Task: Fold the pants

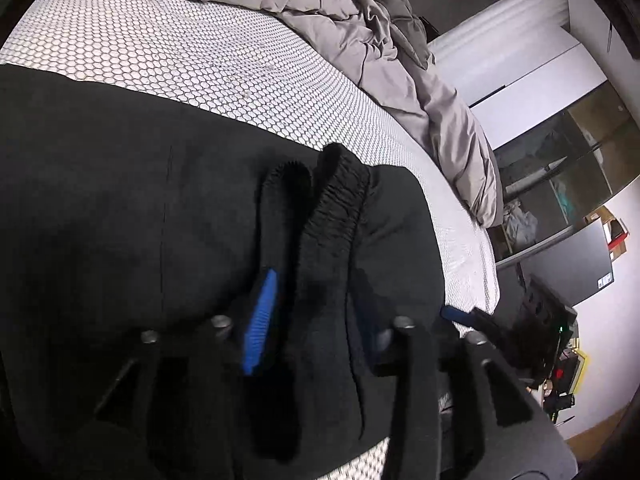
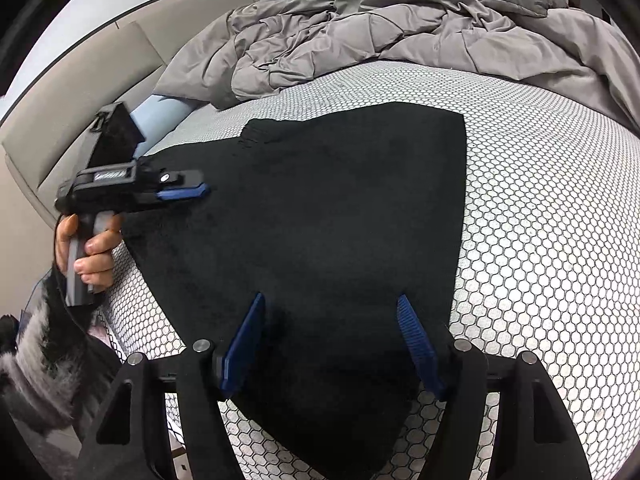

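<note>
The right gripper (image 2: pixel 332 344) hangs low with fingers spread either side of the black pants (image 2: pixel 340 208), which lie flat on the bed (image 2: pixel 540 200), probably lining up a grab. The left gripper (image 1: pixel 316 320) is pinching the bunched waistband (image 1: pixel 336 208), I'd guess to carry the fold. No readable labels anywhere; the grey duvet (image 2: pixel 360 40) is heaped at the far side.

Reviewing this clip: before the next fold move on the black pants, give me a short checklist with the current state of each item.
1. Left gripper holds fabric: ok, shut on a bunched elastic edge of the pants.
2. Right gripper ready: ok, open, fingers straddling the near end of the pants.
3. Right gripper gripping cloth: not ok, not yet closed.
4. Pants lying flat on the mattress: ok in the right wrist view.
5. Duvet apart from the pants: ok.
6. Layers aligned underneath: cannot tell.
</note>
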